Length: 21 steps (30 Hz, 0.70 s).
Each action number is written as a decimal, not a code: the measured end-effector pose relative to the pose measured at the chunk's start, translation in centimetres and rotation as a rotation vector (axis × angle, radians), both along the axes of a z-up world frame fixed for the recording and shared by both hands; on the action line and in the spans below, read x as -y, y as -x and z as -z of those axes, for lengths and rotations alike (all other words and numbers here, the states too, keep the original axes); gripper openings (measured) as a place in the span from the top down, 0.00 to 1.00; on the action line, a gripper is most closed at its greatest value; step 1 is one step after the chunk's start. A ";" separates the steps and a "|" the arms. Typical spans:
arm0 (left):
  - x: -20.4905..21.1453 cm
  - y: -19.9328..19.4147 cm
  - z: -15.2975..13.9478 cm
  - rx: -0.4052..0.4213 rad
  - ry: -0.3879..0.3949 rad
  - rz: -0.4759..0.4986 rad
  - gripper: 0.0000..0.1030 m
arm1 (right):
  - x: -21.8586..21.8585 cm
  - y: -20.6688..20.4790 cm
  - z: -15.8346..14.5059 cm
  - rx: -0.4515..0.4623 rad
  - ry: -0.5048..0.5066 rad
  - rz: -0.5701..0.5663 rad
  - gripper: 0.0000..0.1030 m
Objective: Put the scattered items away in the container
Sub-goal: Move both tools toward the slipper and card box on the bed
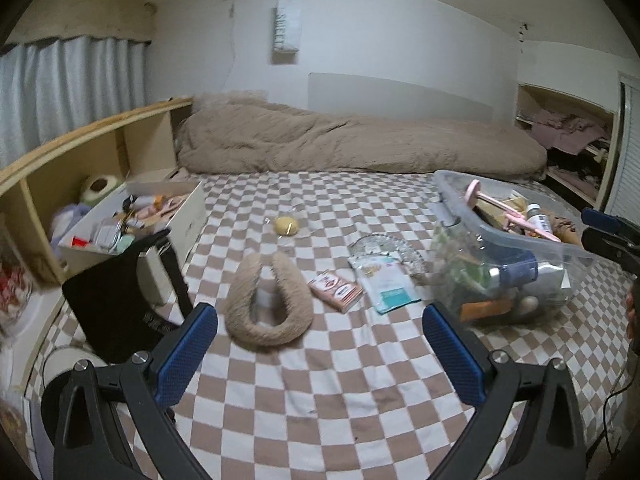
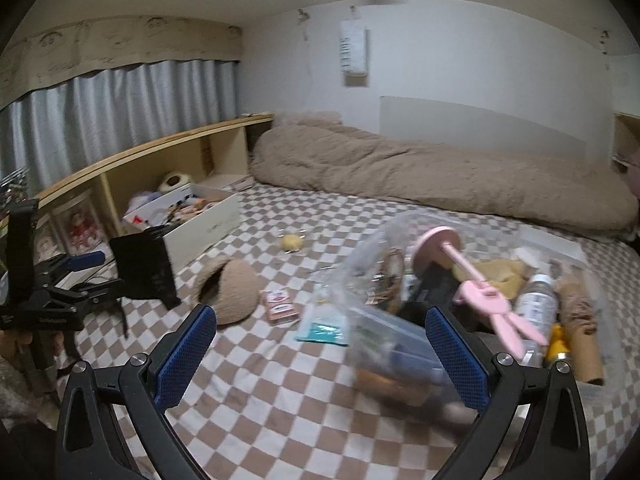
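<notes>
Bed with brown-and-white checked cover carries everything. Clear plastic storage container, partly filled, sits at its right side. Left of it lie a tan furry U-shaped headband, a white-and-teal flat pouch, a reddish printed small box, and a yellow round item. Left tongs and right tongs both hang released, empty.

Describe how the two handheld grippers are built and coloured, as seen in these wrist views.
Both match. The left gripper has two black, curved plastic arms with cut-out openings, silver round screw heads at the joints, and flat blue fingers with a fine textured surface. The right gripper is built the same, with blue fingers. Seen from the right wrist view, the left gripper's body is a black frame.
</notes>
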State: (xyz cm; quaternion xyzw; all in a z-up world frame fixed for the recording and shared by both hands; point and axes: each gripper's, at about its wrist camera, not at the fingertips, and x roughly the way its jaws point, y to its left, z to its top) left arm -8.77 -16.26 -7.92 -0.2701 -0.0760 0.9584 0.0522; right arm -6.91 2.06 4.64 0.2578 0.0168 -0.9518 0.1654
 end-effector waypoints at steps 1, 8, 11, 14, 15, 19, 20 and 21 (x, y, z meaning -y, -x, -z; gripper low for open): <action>0.3 -0.1 0.4 0.004 -0.002 -0.010 0.00 | 0.4 0.1 0.2 0.005 -0.001 -0.011 0.00; 2.1 -0.4 3.1 0.030 -0.028 -0.085 0.00 | 4.3 0.2 2.4 0.013 -0.030 -0.104 0.00; 2.5 -0.4 4.6 0.062 -0.033 -0.111 0.00 | 5.8 0.5 3.9 0.043 -0.050 -0.142 0.00; 2.9 -0.5 6.2 0.094 -0.029 -0.133 0.00 | 7.0 0.9 5.5 0.076 -0.056 -0.176 0.00; 3.1 -0.5 6.8 0.105 -0.032 -0.140 0.00 | 7.4 1.1 6.0 0.088 -0.055 -0.186 0.00; 4.0 -0.3 9.1 0.155 -0.050 -0.171 0.00 | 8.9 1.8 8.3 0.147 -0.058 -0.221 0.00; 4.2 -0.3 9.7 0.169 -0.051 -0.180 0.00 | 9.3 2.0 8.9 0.162 -0.056 -0.232 0.00; 4.3 -0.2 10.3 0.179 -0.051 -0.188 0.00 | 9.8 2.4 9.6 0.180 -0.054 -0.244 0.00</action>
